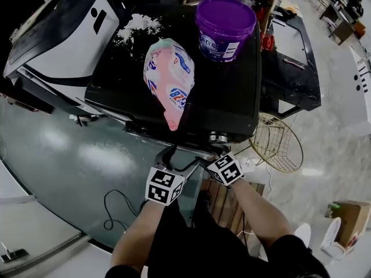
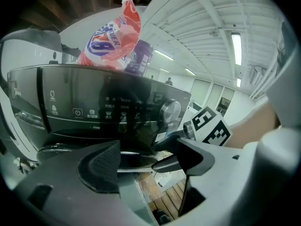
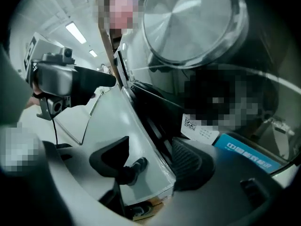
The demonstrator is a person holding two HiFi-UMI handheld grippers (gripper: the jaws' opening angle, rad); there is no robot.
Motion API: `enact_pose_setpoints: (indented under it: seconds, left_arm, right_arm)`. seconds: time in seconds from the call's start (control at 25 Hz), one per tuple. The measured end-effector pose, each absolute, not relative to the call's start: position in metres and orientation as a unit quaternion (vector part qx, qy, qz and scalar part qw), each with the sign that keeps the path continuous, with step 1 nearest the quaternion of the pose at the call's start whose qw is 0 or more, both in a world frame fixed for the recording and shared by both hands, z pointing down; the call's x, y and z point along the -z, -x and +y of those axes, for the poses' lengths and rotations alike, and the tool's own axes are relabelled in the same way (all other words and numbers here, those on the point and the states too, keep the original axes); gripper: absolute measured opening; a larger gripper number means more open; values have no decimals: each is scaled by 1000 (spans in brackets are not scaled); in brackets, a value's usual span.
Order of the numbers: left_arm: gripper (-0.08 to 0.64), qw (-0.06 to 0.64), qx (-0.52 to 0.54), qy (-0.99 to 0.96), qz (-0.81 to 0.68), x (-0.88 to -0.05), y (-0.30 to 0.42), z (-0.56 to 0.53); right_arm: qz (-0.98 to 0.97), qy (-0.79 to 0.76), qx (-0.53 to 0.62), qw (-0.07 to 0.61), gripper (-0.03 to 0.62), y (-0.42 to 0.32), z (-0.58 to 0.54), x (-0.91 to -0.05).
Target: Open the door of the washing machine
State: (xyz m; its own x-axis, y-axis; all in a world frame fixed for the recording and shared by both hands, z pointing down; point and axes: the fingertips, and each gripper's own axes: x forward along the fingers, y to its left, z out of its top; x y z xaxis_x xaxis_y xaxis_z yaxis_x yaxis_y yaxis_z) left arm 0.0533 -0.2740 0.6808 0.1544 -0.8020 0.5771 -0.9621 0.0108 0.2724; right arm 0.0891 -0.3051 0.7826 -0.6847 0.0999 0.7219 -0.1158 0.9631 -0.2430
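Observation:
The black washing machine (image 1: 220, 91) stands ahead of me, its control panel (image 2: 94, 109) and silver knob (image 2: 170, 110) facing both grippers. In the right gripper view the door's glossy pale edge (image 3: 141, 131) runs between the jaws of my right gripper (image 3: 153, 161). One finger is in front of the edge and the ribbed pad (image 3: 188, 160) behind it, both very near; I see no firm squeeze. My left gripper (image 2: 134, 166) is wide open just left of it, holding nothing, with the door's silvery rim (image 2: 134, 155) beyond its jaws. Both marker cubes (image 1: 164, 185) sit below the machine's front.
A pink detergent bag (image 1: 169, 77) and a purple tub (image 1: 225, 26) rest on the machine's top, with spilled white powder (image 1: 138, 25) behind. A white appliance (image 1: 64, 39) stands at the left, a gold wire basket (image 1: 278, 143) at the right, wooden slats (image 1: 227, 204) underfoot.

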Motion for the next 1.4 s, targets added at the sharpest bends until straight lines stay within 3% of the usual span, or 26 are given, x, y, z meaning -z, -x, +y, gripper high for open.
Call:
enact_pose_setpoints:
  seconds: [0.4,0.6,0.76,1.0,1.4]
  left_arm:
    - [391,326,-125,-686,-638,-693,-45,-270]
    - [390,340,-127,-681,-635,-704,-48,-259]
    - [385,348,-132,-679,-633,-709,-50,-256]
    - [377,342,-128,-684,-632,-693,-52,-255]
    - [371,350,-130,-674,-638,-693,-37,-241]
  right_arm:
    - [-895,-22,-97,435,229,-83,-302,-804]
    - [-887,-54,-60,455,135,-87,-309,-812]
    - [-884,-48,-18,464,134,-82,-311,-815]
    - [-837,27,110,536,97,-91,-306,-824]
    - [-834,20,155,529,114,-83,-304,-831]
